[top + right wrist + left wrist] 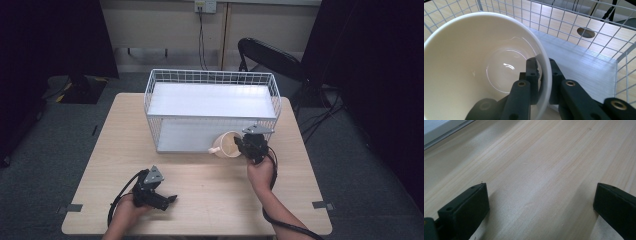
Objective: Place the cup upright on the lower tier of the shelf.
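Pinching a glossy cream mug's (481, 65) thin rim, right gripper (541, 82) fingers; left gripper (541, 207) fingers spread above pale wood.

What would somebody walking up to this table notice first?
Probably the cream mug, gripped by its rim in the right gripper and tipped on its side at the open front of the white wire rack, level with the lower shelf. The right gripper view looks straight into its glossy, empty inside. The left gripper sits open near the table's front edge, jaws wide apart over bare wood.
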### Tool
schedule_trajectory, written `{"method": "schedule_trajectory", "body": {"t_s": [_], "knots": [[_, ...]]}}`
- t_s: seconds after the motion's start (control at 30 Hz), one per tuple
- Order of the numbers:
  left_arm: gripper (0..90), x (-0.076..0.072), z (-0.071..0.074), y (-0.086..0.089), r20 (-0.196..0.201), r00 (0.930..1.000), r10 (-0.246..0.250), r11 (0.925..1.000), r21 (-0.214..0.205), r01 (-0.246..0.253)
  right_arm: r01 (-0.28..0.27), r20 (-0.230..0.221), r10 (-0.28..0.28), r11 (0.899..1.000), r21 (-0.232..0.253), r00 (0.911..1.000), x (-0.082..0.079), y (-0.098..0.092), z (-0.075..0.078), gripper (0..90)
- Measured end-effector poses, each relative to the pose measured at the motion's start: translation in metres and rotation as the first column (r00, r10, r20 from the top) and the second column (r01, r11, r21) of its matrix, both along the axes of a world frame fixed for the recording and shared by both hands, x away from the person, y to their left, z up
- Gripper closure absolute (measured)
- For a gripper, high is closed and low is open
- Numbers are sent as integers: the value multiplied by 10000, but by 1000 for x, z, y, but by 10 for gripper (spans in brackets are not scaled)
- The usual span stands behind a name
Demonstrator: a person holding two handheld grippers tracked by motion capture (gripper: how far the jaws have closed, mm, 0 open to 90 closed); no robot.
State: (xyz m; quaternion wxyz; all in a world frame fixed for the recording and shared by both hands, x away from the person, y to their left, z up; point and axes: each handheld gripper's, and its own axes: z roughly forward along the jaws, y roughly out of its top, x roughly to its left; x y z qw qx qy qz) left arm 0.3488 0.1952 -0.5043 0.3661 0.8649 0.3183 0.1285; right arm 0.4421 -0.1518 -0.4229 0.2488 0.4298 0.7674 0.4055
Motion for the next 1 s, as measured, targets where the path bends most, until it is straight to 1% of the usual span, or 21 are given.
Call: {"method": "schedule_trajectory", "body": {"t_s": [0.3, 0.4, 0.57, 0.63, 0.77, 0.83, 1.0], "knots": [[0, 0, 0, 0, 1, 10000, 0, 10000, -2, 0, 304, 225, -301, 9994, -133, 9993, 8, 5, -3, 834], [0, 0, 0, 0, 1, 10000, 3, 10000, -5, -3, 364, 217, -360, 9992, -174, 9991, 10, 7, -5, 834], [0, 0, 0, 0, 3, 10000, 2, 10000, -2, -2, 519, 328, -511, 9984, -216, 9982, 14, 8, -7, 833], [0, 0, 0, 0, 3, 10000, 1, 10000, -6, -1, 557, 449, -541, 9978, -355, 9975, 15, 9, -7, 834], [0, 0, 0, 0, 3, 10000, -1, 10000, -4, 1, 783, 581, -759, 9961, -401, 9954, 17, 6, -9, 833], [0, 0, 0, 0, 4, 10000, 2, 10000, -6, -2, 895, 609, -873, 9954, -340, 9943, 19, 5, -10, 833], [0, 0, 0, 0, 5, 10000, 2, 10000, -4, -2, 1073, 686, -1033, 9926, -571, 9923, 23, 8, -13, 833]]}}
